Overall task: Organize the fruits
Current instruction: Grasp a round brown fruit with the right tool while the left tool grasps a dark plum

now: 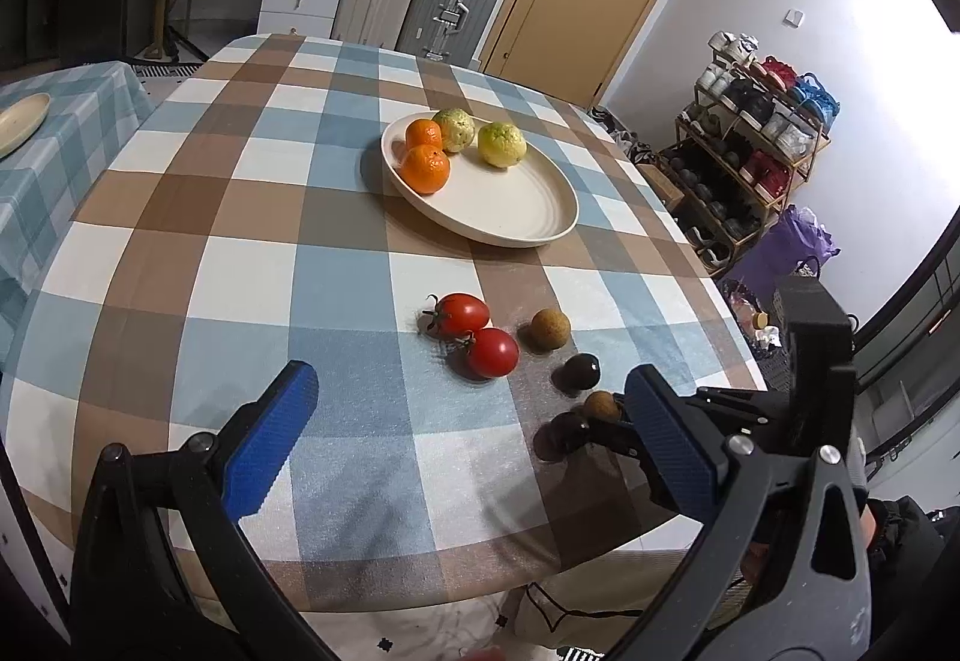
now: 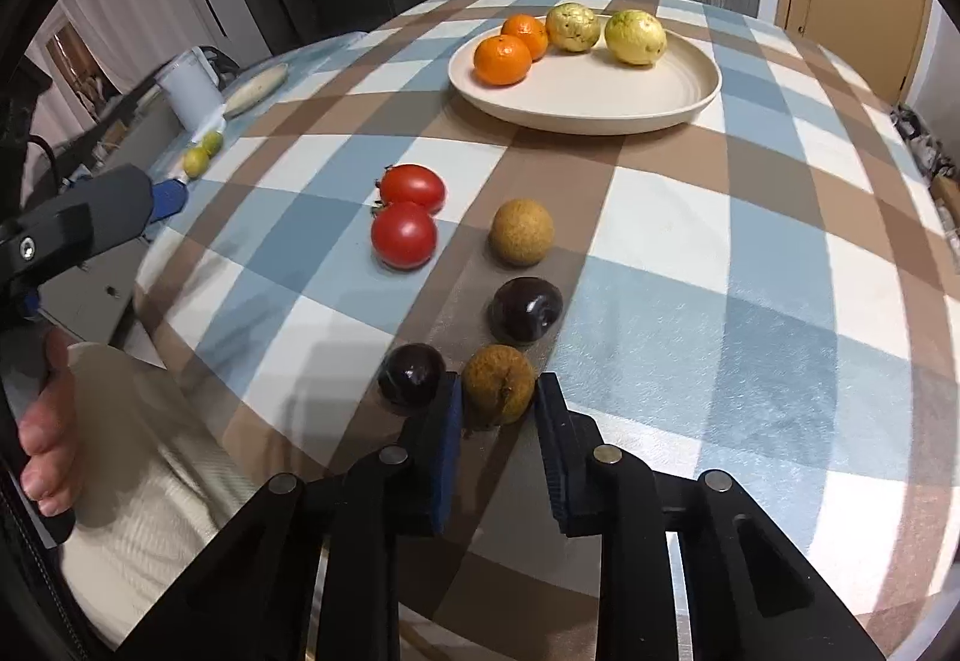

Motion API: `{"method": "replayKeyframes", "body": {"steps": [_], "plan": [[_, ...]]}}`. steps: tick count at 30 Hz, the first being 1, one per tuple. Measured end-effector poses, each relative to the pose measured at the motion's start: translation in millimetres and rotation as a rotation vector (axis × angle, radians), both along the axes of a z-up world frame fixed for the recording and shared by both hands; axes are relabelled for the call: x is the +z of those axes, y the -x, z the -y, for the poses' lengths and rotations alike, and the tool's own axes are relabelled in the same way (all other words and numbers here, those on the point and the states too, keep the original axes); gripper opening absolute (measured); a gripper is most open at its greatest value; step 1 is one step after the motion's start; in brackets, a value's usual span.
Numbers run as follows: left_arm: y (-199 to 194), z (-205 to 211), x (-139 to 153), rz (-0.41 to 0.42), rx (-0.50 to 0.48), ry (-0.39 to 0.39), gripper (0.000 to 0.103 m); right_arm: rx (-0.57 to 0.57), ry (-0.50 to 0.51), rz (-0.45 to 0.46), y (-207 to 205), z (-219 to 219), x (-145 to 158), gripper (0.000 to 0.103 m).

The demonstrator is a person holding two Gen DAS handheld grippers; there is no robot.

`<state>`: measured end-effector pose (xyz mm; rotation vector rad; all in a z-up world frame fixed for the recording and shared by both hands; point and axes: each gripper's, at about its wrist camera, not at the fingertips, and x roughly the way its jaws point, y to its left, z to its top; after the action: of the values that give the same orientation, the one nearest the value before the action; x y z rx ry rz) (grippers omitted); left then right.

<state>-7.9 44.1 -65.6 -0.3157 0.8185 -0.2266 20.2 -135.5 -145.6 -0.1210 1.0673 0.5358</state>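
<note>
Two hand-held grippers work over a table [image 1: 252, 265] covered in a blue, brown and white checked cloth. Far across it sits a wide cream plate [image 2: 678, 103] holding two oranges [image 2: 503, 59] side by side and two yellow-green guavas [image 2: 635, 36] behind and beside them.

Nearer the person, on the bare cloth, lie the loose fruits. Two red tomatoes [image 2: 404, 234] touch each other. To their right run a tan longan [image 2: 520, 231], then a dark plum [image 2: 526, 309], then, closest to the table edge, a second dark plum [image 2: 413, 376] and a brown longan [image 2: 498, 385] just beside each other.

The right gripper [image 2: 498, 409] points steeply down at this nearest pair. Its blue-padded fingers [image 2: 447, 421] are clenched on either side of the brown longan, which sits between the tips, low on the cloth. The second dark plum lies just left of the left finger, close enough to be nudged.

The left gripper [image 1: 474, 421] hangs over the near-left part of the table with its fingers spread wide and nothing between them, well apart from the tomatoes ahead of it.

From the held longan, the plate lies straight ahead and far across the table, past the plum and the tan longan. The right hand is plainly the nearer one for carrying it there, likely lifting first to clear the fruits in line.
</note>
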Motion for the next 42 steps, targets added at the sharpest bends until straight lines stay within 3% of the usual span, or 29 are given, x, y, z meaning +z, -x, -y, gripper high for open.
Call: {"method": "replayKeyframes", "body": {"steps": [12,21,30,34,38,41,42], "plan": [[-3,14,-8,-0.028,-0.031,-0.037,0.102,-0.045,-0.097,0.047,5,20,24,0.025],[-7,61,-23,-0.057,-0.150,-0.146,0.102,-0.138,-0.189,0.092,5,51,49,0.025],[-16,103,-43,-0.091,-0.201,-0.250,0.101,-0.194,-0.251,0.140,12,77,69,0.025],[-23,114,-48,-0.100,-0.212,-0.259,0.082,-0.193,-0.273,0.146,15,82,74,0.025],[-29,119,-56,-0.129,-0.222,-0.238,0.071,-0.183,-0.293,0.153,18,82,78,0.025],[-32,121,-60,-0.146,-0.232,-0.221,0.054,-0.179,-0.300,0.157,20,83,79,0.025],[-33,123,-62,-0.155,-0.238,-0.215,0.043,-0.179,-0.304,0.157,20,83,80,0.025]]}}
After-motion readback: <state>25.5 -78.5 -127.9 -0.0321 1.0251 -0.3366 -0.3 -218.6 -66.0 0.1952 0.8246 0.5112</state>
